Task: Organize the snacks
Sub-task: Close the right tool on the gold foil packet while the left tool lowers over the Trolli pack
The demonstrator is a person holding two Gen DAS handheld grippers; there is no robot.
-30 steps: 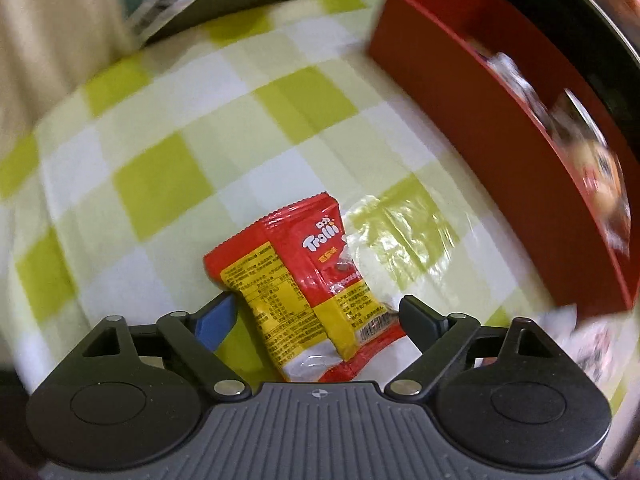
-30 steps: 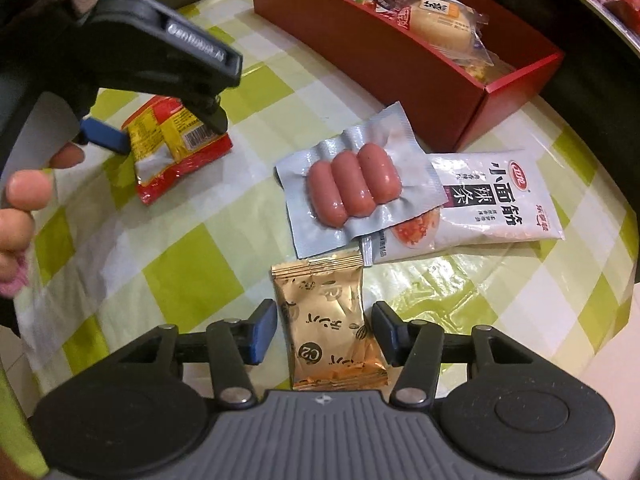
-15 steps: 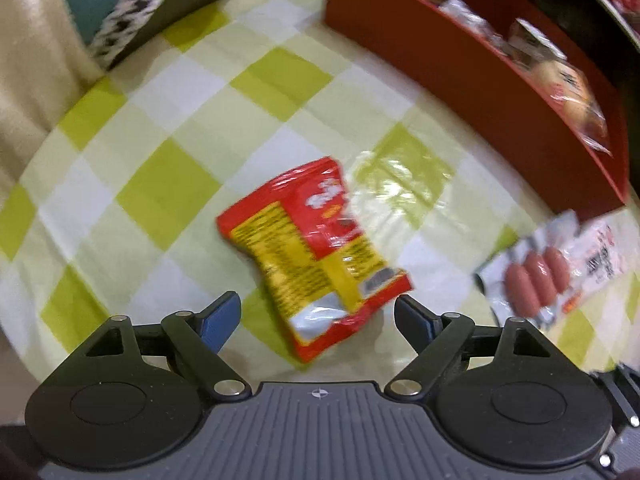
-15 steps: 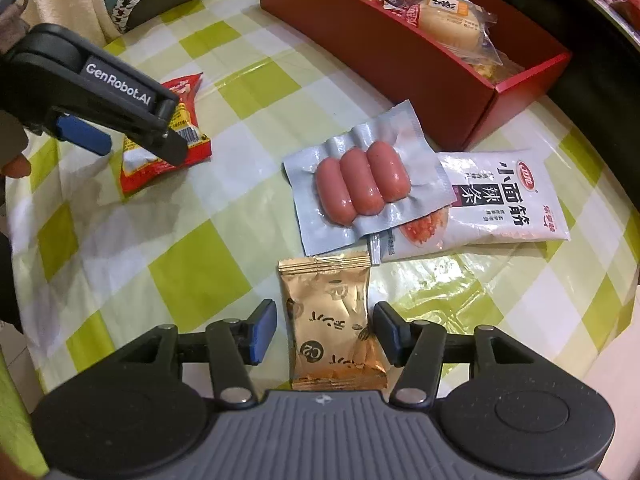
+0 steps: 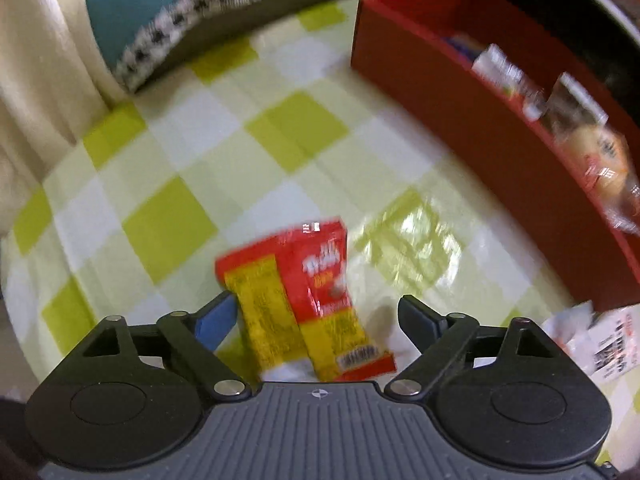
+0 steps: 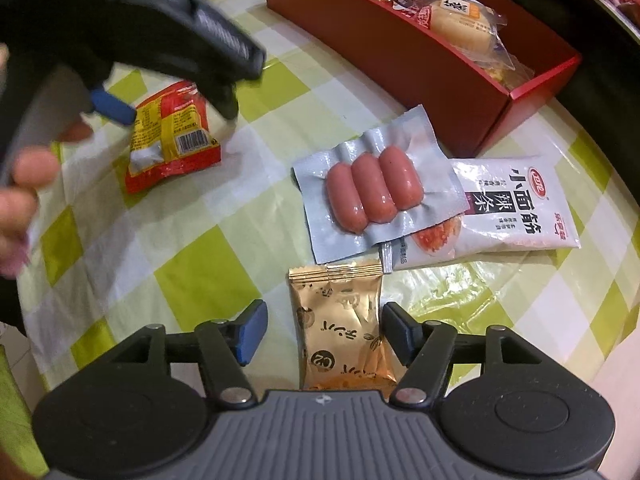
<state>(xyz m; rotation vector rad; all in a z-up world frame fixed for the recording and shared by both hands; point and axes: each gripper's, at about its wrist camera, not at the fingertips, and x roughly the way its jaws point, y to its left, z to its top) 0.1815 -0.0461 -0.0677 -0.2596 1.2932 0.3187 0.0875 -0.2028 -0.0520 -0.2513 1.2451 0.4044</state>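
Left hand: As the left gripper (image 5: pixel 316 316) comes down over the red and yellow candy packet (image 5: pixel 304 292) at lower centre of the left wrist view, its jaws stand spread and are opening; the packet lies between the fingers, one edge near the blue pad, none pinching it yet.
Right hand: The right gripper (image 6: pixel 322 332) has its jaws opening around the gold packet (image 6: pixel 344 332) at bottom centre of the right wrist view; the packet lies flat on the cloth between the fingers, the right finger tight against its edge, the left one apart, nothing clamped.
Doing it well: I'd say both packets want to be straddled across their narrow width, fingers low to the checked tablecloth (image 5: pixel 168 232), then closed gently so the crinkly wrapper does not slide out.
Destination: The red box (image 6: pixel 400 56) sits at the upper right of both views, already holding wrapped buns and other packs; that is likely where these go.
Still out: A sausage pack (image 6: pixel 372 188) and a white spicy-strip bag (image 6: pixel 516 208) lie in the middle right, the sausage pack overlapping the bag and the bag's corner just touching the gold packet's top.
Edges: The table rim curves close along the lower right and left; the gold packet is not far from it.
Open room: Bare cloth fills the centre left, but the left gripper crosses the upper left of the right view, so lifts toward the box may crowd each other.
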